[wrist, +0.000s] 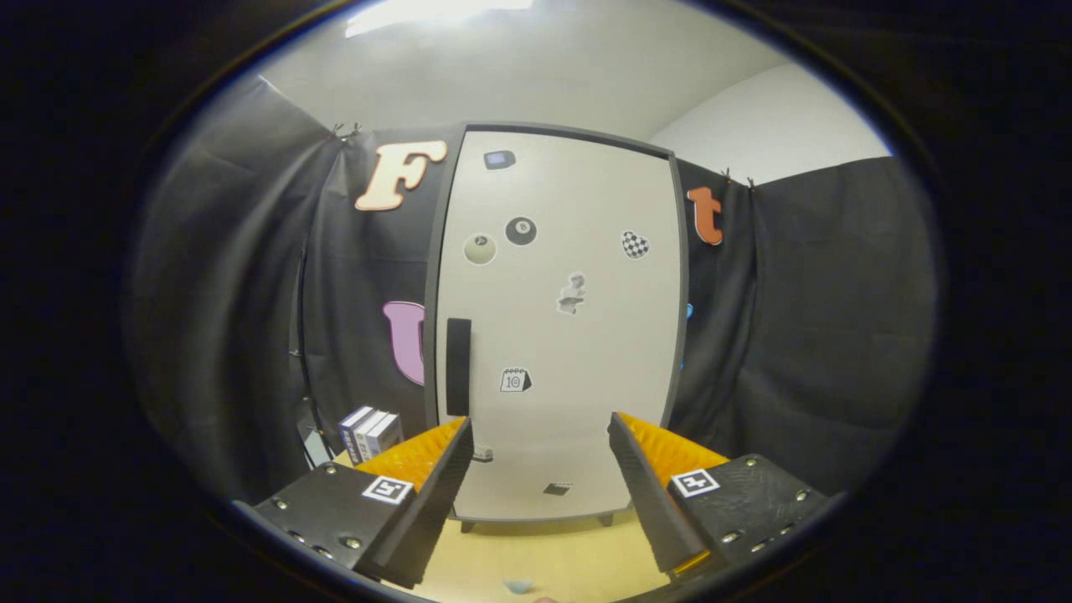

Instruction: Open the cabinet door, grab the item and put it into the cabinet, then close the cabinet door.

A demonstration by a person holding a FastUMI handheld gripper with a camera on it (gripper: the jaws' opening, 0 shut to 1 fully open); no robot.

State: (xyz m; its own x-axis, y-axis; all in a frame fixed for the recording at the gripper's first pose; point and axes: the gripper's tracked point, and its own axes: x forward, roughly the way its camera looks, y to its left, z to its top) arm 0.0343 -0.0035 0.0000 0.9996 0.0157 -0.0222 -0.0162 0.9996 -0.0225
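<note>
The gripper (540, 431) is being held wide open with nothing between its fingers, aimed at the cabinet door (559, 327), which is being kept shut just beyond them. Its dark handle (457, 367) is being partly covered at the bottom by one fingertip. Some small boxes (369, 431), maybe the item, are being half hidden beside the cabinet, so hard to say.

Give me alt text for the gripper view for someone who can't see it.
A closed pale cabinet door with a dark vertical handle and small stickers stands beyond the open, empty claw. The cabinet sits on a wooden table, with small boxes standing beside it, near the handle.
</note>
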